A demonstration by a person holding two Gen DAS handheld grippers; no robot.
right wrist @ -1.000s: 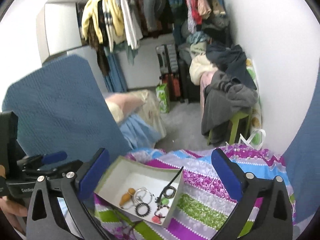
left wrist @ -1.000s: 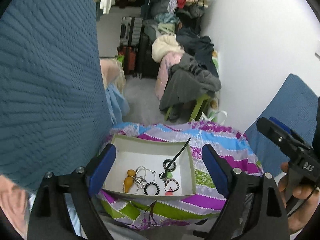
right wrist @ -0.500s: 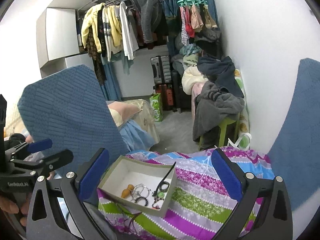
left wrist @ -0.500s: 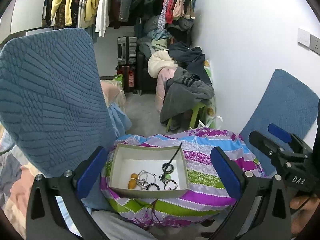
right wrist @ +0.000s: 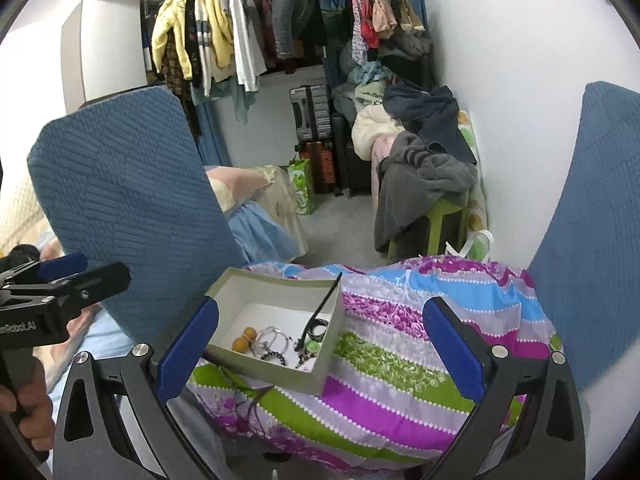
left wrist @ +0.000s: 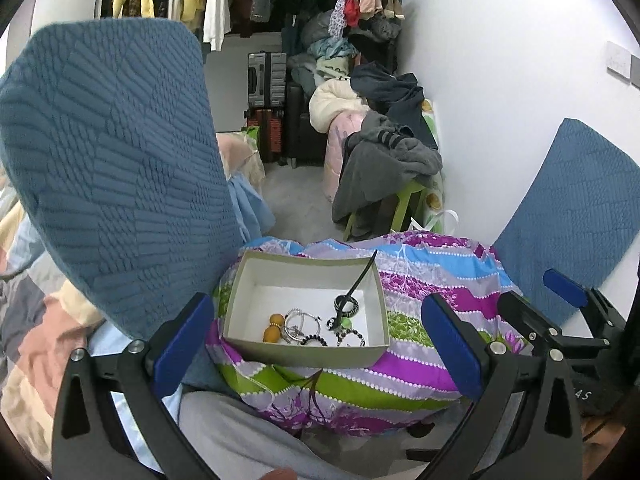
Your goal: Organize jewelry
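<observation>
A shallow grey cardboard box [left wrist: 256, 278] [right wrist: 332, 360] sits on a striped purple, green and blue pillow [left wrist: 420, 312] [right wrist: 400, 344]. It holds jewelry: orange beads [left wrist: 273, 327] [right wrist: 245, 339], silver bangles [left wrist: 298, 322] [right wrist: 274, 340], a black bead bracelet [left wrist: 314, 340], a black ring [left wrist: 346, 305] and a long black stick [left wrist: 362, 272] [right wrist: 326, 300] leaning on the rim. My left gripper [left wrist: 316, 348] is open and empty, held back above the box. My right gripper [right wrist: 320, 354] is open and empty too, to the right of the box.
A large blue quilted cushion [left wrist: 108, 168] [right wrist: 128, 200] stands left of the box, another [left wrist: 572, 216] [right wrist: 592, 240] at the right by the white wall. Beyond lie a green stool with grey clothes [left wrist: 384, 176], suitcases [left wrist: 266, 80] and hanging clothes [right wrist: 208, 40].
Both grippers have drawn back and up from the box, so it looks smaller and more of the room shows. Both stay open and empty.
</observation>
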